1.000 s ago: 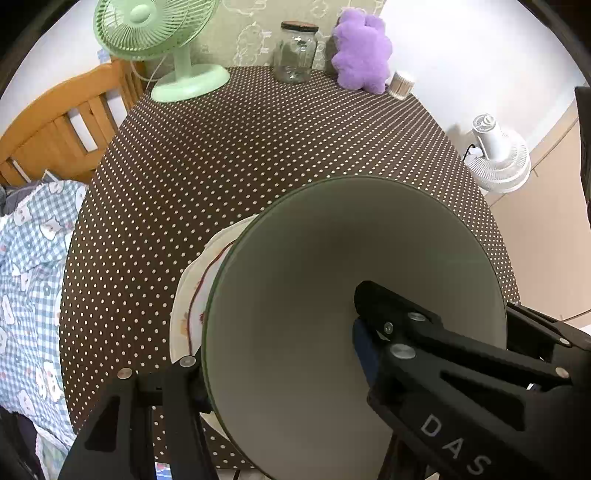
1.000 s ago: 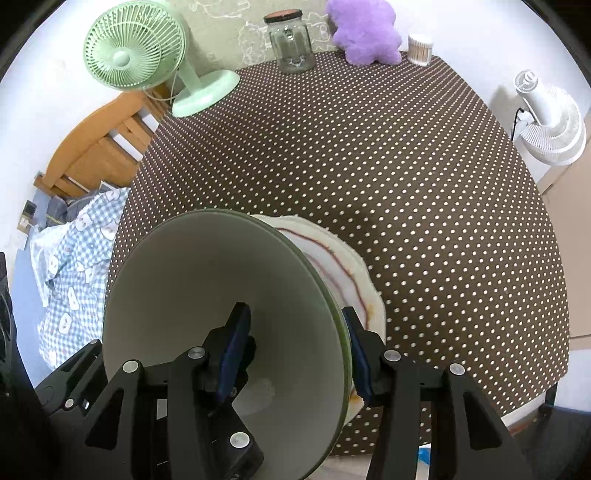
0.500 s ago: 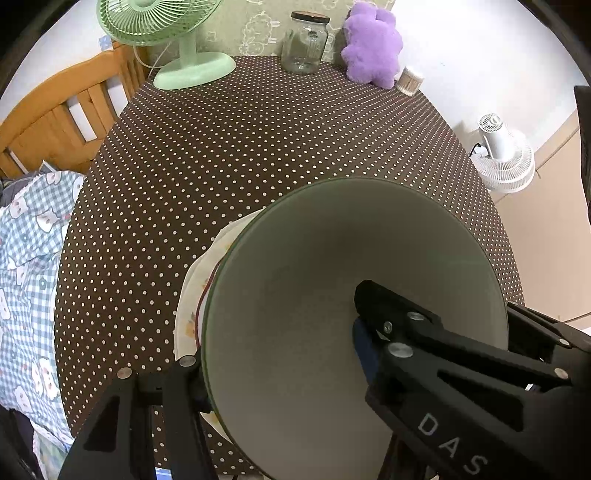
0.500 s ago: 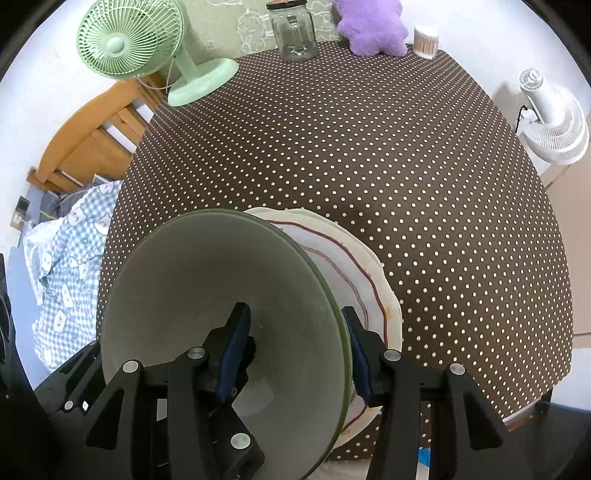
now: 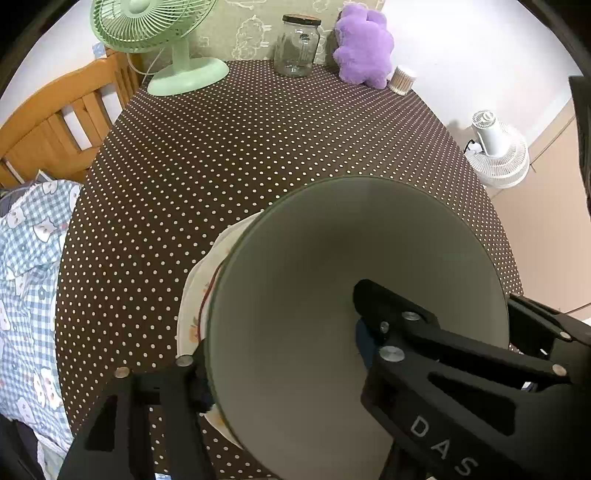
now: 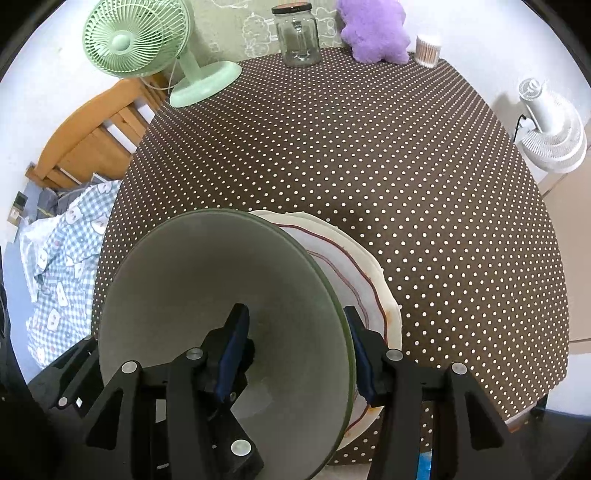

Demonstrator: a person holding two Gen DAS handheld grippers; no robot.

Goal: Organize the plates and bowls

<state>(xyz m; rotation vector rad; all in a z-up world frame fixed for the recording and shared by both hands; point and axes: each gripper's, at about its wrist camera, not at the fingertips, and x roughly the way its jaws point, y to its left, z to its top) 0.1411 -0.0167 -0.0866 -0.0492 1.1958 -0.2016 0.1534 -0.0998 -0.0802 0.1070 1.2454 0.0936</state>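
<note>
A large grey-green bowl [image 5: 332, 277] fills the near part of both views; it also shows in the right wrist view [image 6: 207, 291]. My left gripper [image 5: 280, 347] is shut on its left rim wall, one finger inside. My right gripper [image 6: 295, 347] is shut on its right rim wall, one finger inside. Under the bowl lies a stack of cream plates with a red line [image 6: 354, 273], near the table's front edge; its left edge shows in the left wrist view [image 5: 195, 295]. Whether the bowl rests on the plates I cannot tell.
The brown polka-dot table [image 6: 369, 147] holds a green fan [image 6: 147, 48], a glass jar [image 6: 297, 35], a purple plush [image 6: 373, 29] and a swab pot [image 6: 426, 50] along its far edge. A wooden chair [image 6: 96, 136] stands left; a white fan [image 6: 550, 133] right.
Both grippers and the bowl have moved together; the far objects sit lower and nearer in view, and more of the plate stack shows to the bowl's right.
</note>
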